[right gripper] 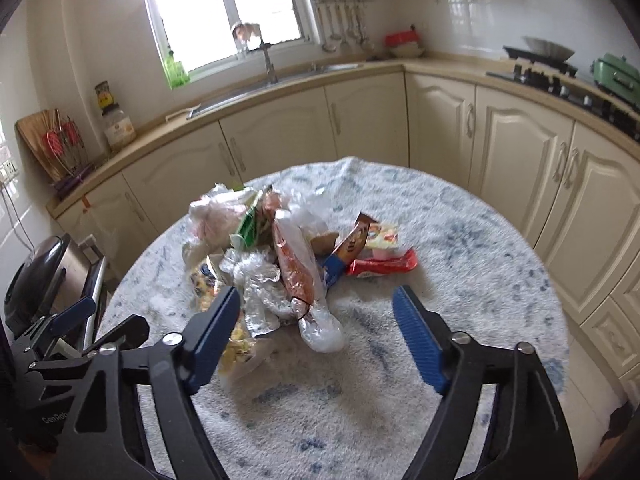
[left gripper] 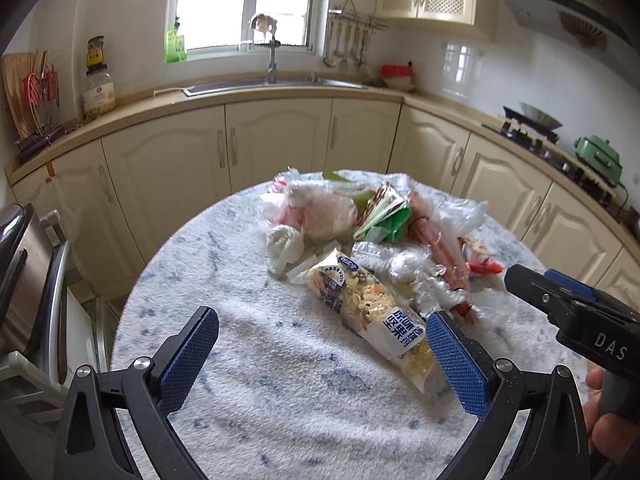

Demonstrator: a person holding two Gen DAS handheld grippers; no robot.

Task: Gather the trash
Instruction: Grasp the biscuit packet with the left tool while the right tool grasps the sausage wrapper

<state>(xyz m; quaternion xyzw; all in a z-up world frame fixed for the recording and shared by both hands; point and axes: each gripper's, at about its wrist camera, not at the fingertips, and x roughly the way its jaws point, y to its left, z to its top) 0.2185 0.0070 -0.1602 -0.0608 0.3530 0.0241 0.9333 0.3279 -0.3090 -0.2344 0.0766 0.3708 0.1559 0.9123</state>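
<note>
A pile of trash [left gripper: 376, 236] lies on a round table with a white-and-blue fuzzy cloth [left gripper: 260, 360]: crumpled plastic bags, a white tissue wad [left gripper: 284, 246], a green wrapper [left gripper: 384, 220], an orange-printed bag [left gripper: 440, 252] and a nut snack bag [left gripper: 372, 312] nearest me. My left gripper [left gripper: 322, 340] is open and empty, just short of the snack bag. My right gripper [right gripper: 318, 314] is open and empty, over the near end of the pile [right gripper: 296, 252], with a knotted clear bag [right gripper: 320, 328] between its fingers. A red wrapper [right gripper: 382, 266] lies at the right.
Cream kitchen cabinets [left gripper: 276, 140] curve around behind the table, with a sink [left gripper: 272, 84] under the window and a stove [left gripper: 532, 128] at right. A dark appliance and metal rack [left gripper: 32, 280] stand close to the table's left edge. The right gripper's body [left gripper: 576, 316] shows at right.
</note>
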